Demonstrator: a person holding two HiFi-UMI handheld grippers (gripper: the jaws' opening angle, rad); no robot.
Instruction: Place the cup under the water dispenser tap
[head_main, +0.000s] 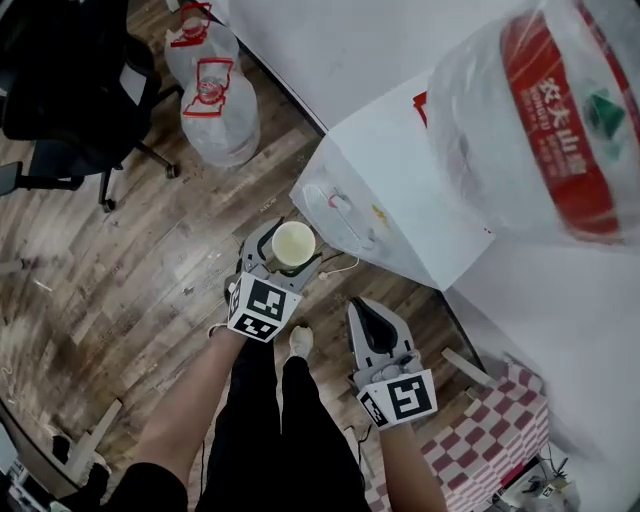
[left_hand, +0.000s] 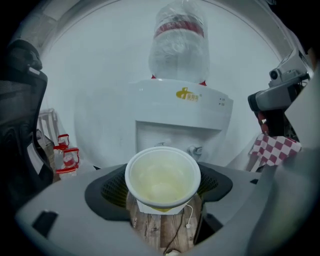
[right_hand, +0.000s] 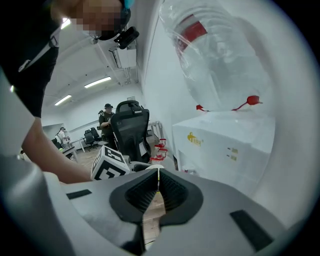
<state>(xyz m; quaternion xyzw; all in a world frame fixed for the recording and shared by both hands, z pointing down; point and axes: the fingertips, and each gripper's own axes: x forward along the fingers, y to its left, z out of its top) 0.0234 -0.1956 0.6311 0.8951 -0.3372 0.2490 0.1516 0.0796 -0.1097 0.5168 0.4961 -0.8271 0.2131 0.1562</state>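
Observation:
A white paper cup (head_main: 293, 243), empty with a yellowish inside, sits upright between the jaws of my left gripper (head_main: 285, 262), which is shut on it. In the left gripper view the cup (left_hand: 162, 176) is held in front of the white water dispenser (left_hand: 180, 112), below and short of its taps (left_hand: 194, 150) in the recess. The dispenser (head_main: 395, 190) stands just right of the cup, with a large water bottle (head_main: 560, 120) on top. My right gripper (head_main: 365, 312) hangs nearer the person, shut with nothing in it; its pads (right_hand: 150, 192) meet.
Two empty water bottles (head_main: 215, 100) stand on the wooden floor beside the white wall. A black office chair (head_main: 70, 80) is at the far left. A red-checked cloth (head_main: 490, 440) lies at lower right. The person's legs and a shoe (head_main: 300, 340) are below the grippers.

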